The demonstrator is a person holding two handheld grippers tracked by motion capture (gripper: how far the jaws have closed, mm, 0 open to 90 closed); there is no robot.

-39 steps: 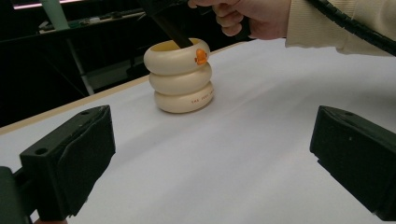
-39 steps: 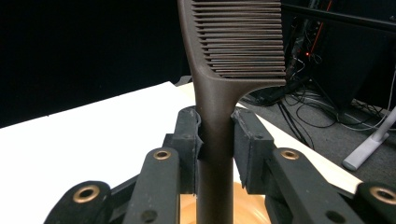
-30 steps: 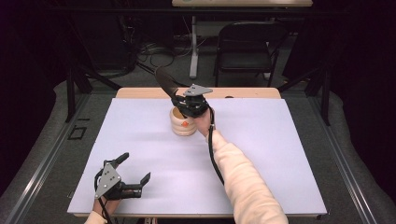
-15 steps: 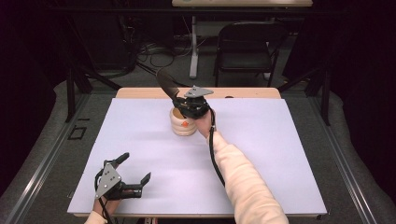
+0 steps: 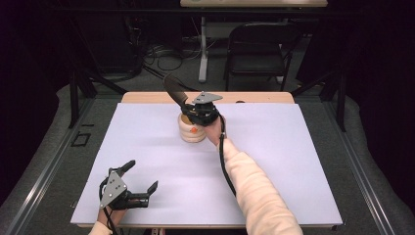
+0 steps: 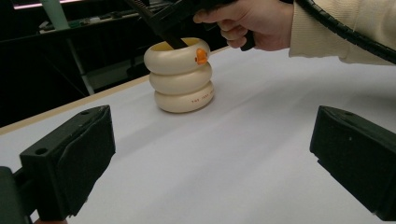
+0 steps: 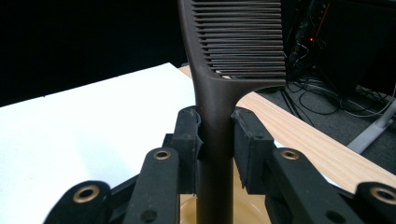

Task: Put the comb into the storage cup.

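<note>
A cream holder shaped like three stacked rings, with an orange mark, stands on the white table top toward the back. My right gripper is just above its mouth, shut on the handle of a dark brown comb. The comb slants up and to the left, and its lower end dips into the holder's opening. In the right gripper view the pads clamp the comb handle and the teeth rise above. My left gripper rests near the front left edge, open and holding nothing.
A white sheet covers the table, with a wooden strip along the far edge. Beyond it are a dark chair, a pole and cables on the floor. A sleeved forearm reaches across the table's middle.
</note>
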